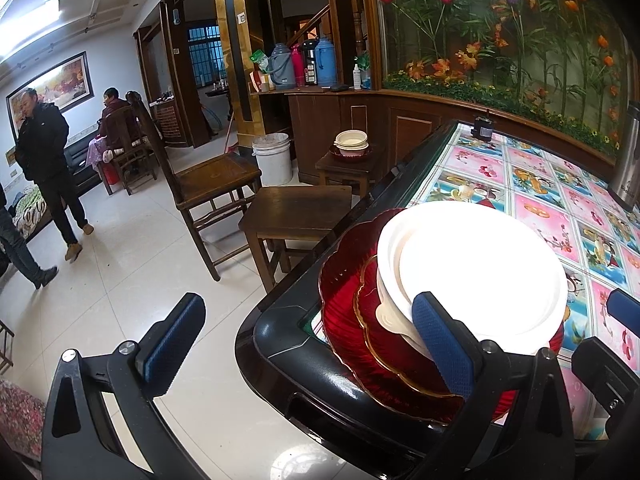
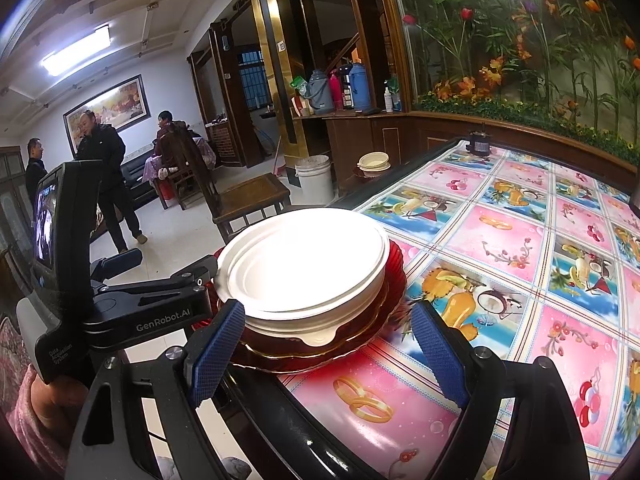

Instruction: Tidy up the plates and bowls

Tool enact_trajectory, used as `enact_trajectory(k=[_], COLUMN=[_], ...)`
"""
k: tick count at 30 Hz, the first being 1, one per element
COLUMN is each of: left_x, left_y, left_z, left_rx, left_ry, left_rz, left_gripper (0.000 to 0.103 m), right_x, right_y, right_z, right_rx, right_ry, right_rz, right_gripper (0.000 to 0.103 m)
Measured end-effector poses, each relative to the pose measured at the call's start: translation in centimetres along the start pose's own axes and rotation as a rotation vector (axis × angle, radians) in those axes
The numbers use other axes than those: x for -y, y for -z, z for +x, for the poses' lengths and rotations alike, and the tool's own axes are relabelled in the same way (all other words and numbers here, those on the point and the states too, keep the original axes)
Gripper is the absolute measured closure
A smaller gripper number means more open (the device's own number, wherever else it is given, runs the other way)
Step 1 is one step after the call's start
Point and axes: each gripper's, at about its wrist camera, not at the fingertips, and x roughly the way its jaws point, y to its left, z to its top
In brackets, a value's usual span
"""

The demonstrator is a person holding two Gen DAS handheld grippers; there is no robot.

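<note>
- The white bowls (image 2: 308, 268) sat nested on two stacked red plates (image 2: 384, 316), right at the near corner of the worktop (image 2: 520, 248), which wore a fruit-and-flower cloth.
- The right claw (image 2: 328, 356) stood with its blue pads (image 2: 216, 356) wide apart, one on each side of the stack and touching neither bowl nor plate.
- The left claw (image 1: 308, 344) was spread just as wide (one pad out over the floor, the other in front of the bowls' rim); it clamped nothing.
- A second pile of pale bowls (image 1: 351, 141) on a red dish rested on a small wooden stool (image 1: 344, 168) well beyond the worktop.
- A white bucket (image 1: 273, 158) stood on the floor near that stool.
</note>
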Motion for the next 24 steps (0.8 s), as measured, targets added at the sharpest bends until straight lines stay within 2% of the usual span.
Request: enact_trajectory(k=[24], left_x=[0.03], left_y=[0.13], left_z=[0.10], left_rx=[-0.002], left_ry=[0.003], left_rz=[-0.001], left_gripper=[0.000], right_x=[-0.04], right_y=[0.13], right_z=[-0.13], right_rx=[0.003], right_ry=[0.003], right_rz=[0.004], right_gripper=[0.016])
